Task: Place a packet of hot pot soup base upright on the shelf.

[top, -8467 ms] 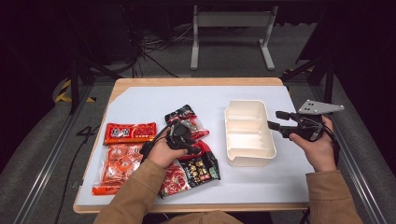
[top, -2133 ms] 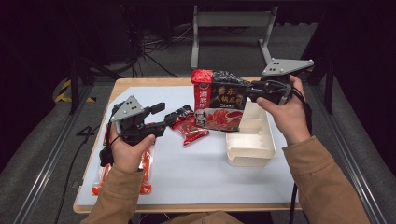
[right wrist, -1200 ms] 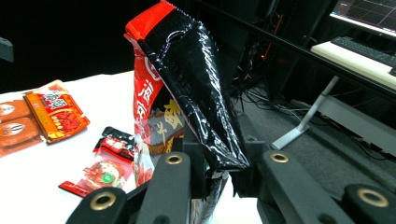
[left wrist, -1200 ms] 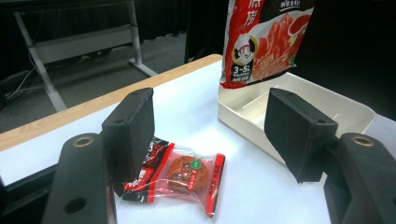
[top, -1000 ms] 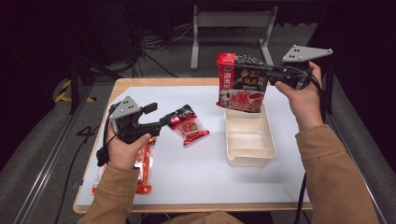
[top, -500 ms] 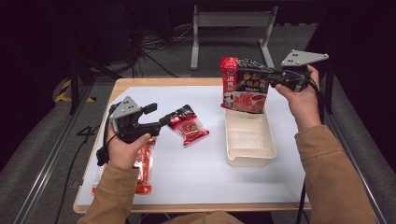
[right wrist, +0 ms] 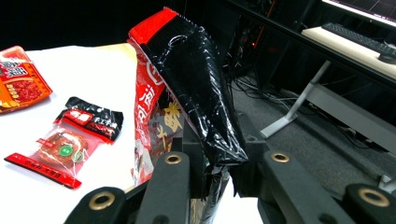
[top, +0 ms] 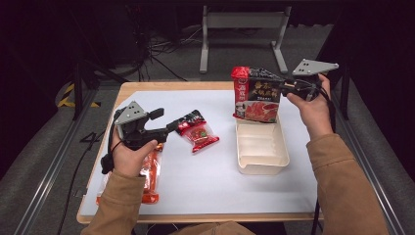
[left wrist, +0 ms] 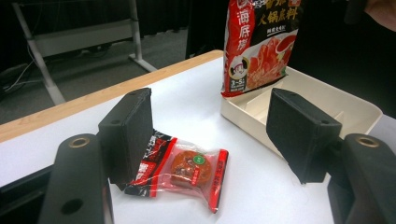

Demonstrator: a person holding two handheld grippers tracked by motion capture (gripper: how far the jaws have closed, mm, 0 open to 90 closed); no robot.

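A large red-and-black sauce bag (top: 257,95) hangs upright over the far end of a cream divided tray (top: 262,164). My right gripper (top: 285,88) is shut on the bag's upper right edge, and the right gripper view shows its jaws clamped on the black side of the bag (right wrist: 196,93). In the left gripper view the bag (left wrist: 261,44) has its lower edge at the rim of the tray (left wrist: 336,100). My left gripper (top: 172,127) stands open just left of a small red-and-black packet (top: 198,133). That packet (left wrist: 184,168) lies flat between the spread jaws.
An orange packet (top: 149,171) lies under the left hand near the table's left front. White paper (top: 215,186) covers the wooden table. A metal stand (top: 240,29) and cables sit on the floor beyond the far edge.
The right gripper has carried the bag from left of the tray up over its far end, and in the last second lowered it slightly. The left gripper has stayed by the small packet.
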